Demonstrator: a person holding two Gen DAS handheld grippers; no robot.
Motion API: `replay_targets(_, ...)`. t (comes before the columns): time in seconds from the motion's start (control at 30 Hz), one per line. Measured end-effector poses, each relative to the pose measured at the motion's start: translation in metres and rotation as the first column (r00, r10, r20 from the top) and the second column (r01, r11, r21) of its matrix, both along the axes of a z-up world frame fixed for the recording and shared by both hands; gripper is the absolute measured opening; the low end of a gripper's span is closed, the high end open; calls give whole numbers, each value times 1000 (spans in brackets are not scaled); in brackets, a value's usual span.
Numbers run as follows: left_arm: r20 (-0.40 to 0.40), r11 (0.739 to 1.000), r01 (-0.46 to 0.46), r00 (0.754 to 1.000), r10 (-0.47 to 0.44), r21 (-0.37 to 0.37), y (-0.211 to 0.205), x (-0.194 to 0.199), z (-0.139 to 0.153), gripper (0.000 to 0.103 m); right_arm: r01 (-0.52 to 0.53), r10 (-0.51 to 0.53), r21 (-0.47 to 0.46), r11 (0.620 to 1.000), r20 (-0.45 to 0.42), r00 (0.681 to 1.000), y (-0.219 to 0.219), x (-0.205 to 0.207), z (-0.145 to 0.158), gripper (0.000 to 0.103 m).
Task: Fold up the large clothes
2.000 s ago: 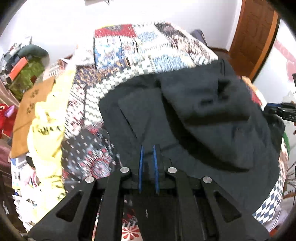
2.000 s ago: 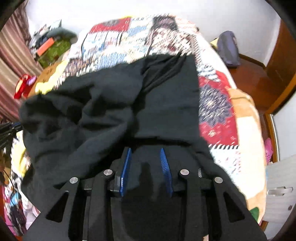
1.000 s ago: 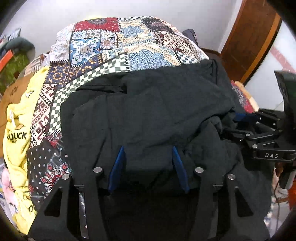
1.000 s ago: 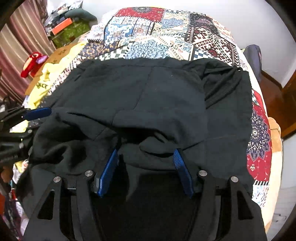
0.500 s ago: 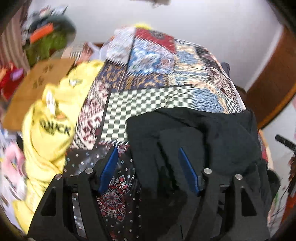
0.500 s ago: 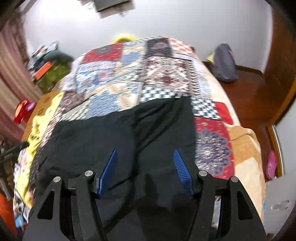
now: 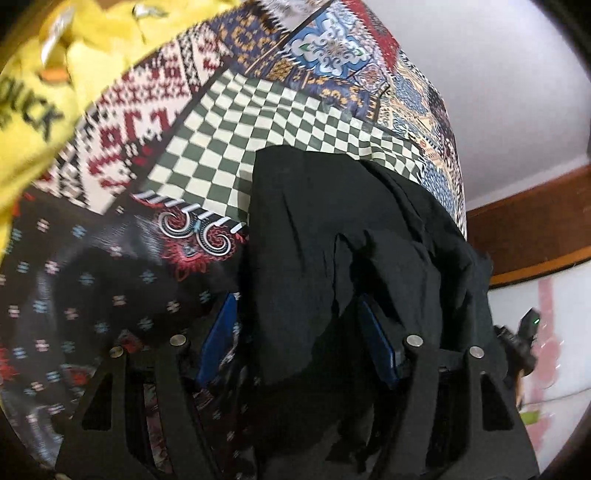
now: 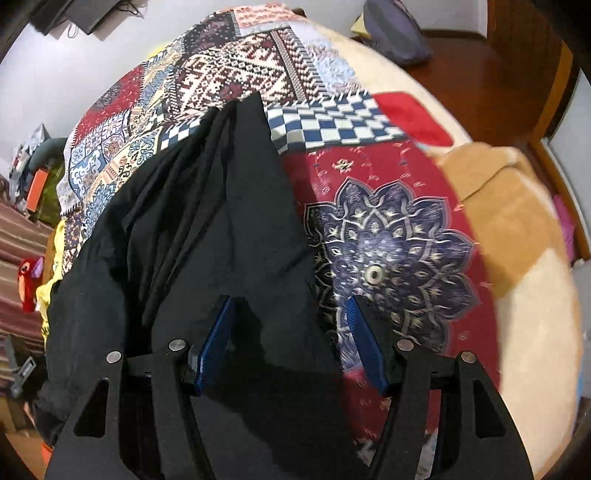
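Observation:
A large black garment lies rumpled on the patchwork bedspread. In the left wrist view its left edge runs down between the blue pads of my left gripper, which stands open just above it. Loose fabric drapes against the right pad. In the right wrist view the same garment fills the left half. Its right edge passes between the pads of my right gripper, which is open too, with bedspread showing beside the right pad.
A yellow garment with black lettering lies bunched at the bed's left side. A grey bag sits on the wooden floor beyond the bed. A red plush toy and clutter are at the far left. A wooden skirting is at the right.
Two seconds ago the left jaws were shut on the fabric; they have since spread. Both grippers moved apart and lower, the left to the garment's left edge, the right to its right edge.

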State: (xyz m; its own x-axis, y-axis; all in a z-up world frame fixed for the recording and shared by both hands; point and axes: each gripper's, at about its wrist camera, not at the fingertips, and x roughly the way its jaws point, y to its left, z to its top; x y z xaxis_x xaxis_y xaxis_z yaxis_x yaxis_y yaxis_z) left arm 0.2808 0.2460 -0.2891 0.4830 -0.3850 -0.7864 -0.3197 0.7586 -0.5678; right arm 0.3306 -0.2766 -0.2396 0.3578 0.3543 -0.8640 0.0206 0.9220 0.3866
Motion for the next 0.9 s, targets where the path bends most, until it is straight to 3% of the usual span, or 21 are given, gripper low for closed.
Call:
replay_targets(0.13,28,998,-18,999,20,-56,2,4,-7,66,-8,7,34,999,32,999,7,8,1,59)
replay_targets(0.23,42,991,-24,999,30,-133,4,4,-13,50,-18,16,85,996,28,999,11,15,-3,59)
replay_targets(0.27,48,990,-28,998,35,-141,5,4,-12,46,-20,18,76,997,33,999,15,16,-3,54)
replay_targets(0.33,65,995,-28,997,34,-94,1,3,-6,35,-34,31,65,997,45,998,21,16,-1,42)
replay_targets(0.4,73,999,-21,997,24,-37,-3,2,2,25,-21,18,51,998,62,998,22,10,5,15)
replay_targets(0.53,62,998,-11,998,7,64,-12,4,26,14,-10,9,7,1000,120,993,27,-3,25,8)
replay_targets(0.63,78,990,4,997,-16,142,-19,7,50,12,-24,28,-27,999,186,982,32,-15,48,7)
replay_targets(0.9,177,951,39,979,-97,305,-38,38,122,10,-73,71,-7,997,310,948,41,-23,97,7)
